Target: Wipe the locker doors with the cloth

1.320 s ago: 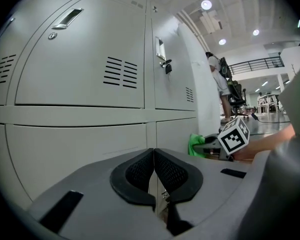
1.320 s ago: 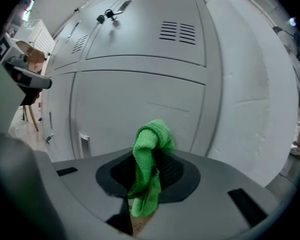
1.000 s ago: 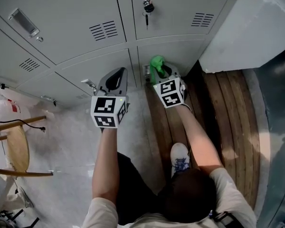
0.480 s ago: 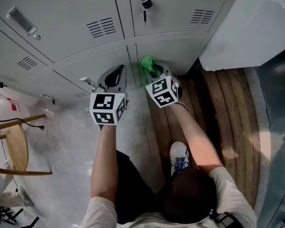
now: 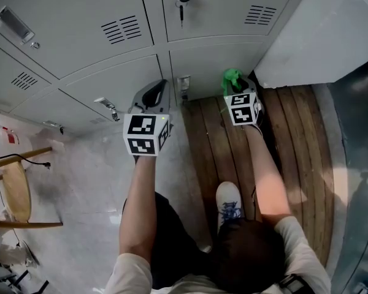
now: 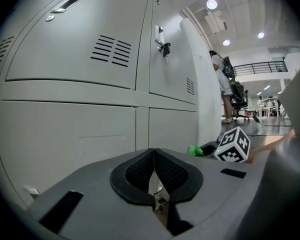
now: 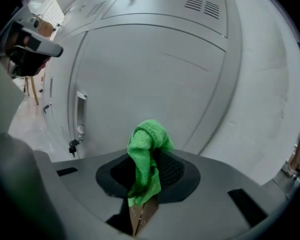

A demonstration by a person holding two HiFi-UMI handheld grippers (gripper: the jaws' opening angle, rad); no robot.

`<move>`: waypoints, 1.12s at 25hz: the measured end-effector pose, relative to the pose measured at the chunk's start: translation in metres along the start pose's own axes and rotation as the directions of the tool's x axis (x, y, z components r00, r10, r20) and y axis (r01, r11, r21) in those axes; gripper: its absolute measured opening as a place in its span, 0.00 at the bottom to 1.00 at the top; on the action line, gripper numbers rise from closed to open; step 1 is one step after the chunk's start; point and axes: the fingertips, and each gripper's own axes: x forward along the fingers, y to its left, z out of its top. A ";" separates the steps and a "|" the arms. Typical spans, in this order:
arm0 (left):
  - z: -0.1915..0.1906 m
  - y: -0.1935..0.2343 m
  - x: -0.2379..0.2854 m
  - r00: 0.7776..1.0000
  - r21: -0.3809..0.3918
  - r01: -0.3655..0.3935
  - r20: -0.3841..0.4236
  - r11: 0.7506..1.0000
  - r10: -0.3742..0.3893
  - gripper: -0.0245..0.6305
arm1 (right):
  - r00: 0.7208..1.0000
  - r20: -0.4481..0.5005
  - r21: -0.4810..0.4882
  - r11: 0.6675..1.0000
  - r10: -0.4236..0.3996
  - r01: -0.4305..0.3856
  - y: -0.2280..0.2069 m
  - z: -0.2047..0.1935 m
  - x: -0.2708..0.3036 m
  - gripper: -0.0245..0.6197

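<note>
Both arms reach forward and down toward the bottom lockers. The right gripper [image 5: 235, 86] pinches the green cloth [image 5: 232, 76] near the right end of the lower right door [image 5: 208, 63]. The left gripper [image 5: 154, 90], jaws pressed together on nothing, points at the lower left door [image 5: 122, 81].

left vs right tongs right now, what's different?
Left tongs are shut on nothing; right tongs are shut on the green cloth. Left tongs face the lower left locker door; right tongs face the lower right locker door, near its right end. Left tongs are over the pale floor, right tongs over the wooden planks. Both point at the bottom row of lockers.
</note>
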 end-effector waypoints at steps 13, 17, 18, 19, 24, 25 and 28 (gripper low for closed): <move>-0.017 0.000 0.011 1.000 0.018 0.004 -0.023 1.000 -0.003 0.07 | 0.998 -0.031 0.200 0.978 -0.057 0.062 -0.019 -0.035 0.015 0.16; -0.020 -0.004 0.015 1.000 0.006 0.012 -0.026 1.000 -0.012 0.07 | 0.999 0.018 0.132 0.990 0.041 -0.044 0.034 -0.018 0.017 0.16; -0.020 -0.006 0.016 1.000 0.006 0.013 -0.027 1.000 -0.013 0.07 | 0.997 0.026 0.106 0.992 0.072 -0.075 0.050 -0.013 0.019 0.16; -0.021 -0.007 0.017 1.000 0.007 0.015 -0.027 1.000 -0.015 0.07 | 0.994 0.033 0.077 0.991 0.106 -0.109 0.067 -0.008 0.020 0.16; -0.022 -0.012 0.019 0.999 0.017 0.026 -0.030 1.000 -0.025 0.07 | 0.959 0.011 -0.102 0.954 0.285 -0.282 0.145 0.005 0.025 0.16; -0.022 -0.011 0.018 0.999 0.017 0.024 -0.031 1.000 -0.023 0.07 | 0.953 -0.005 -0.114 0.947 0.303 -0.302 0.154 0.002 0.028 0.16; -0.024 -0.005 0.016 0.999 0.013 0.013 -0.033 1.000 -0.013 0.07 | 0.956 -0.026 -0.086 0.953 0.291 -0.292 0.149 -0.010 0.034 0.16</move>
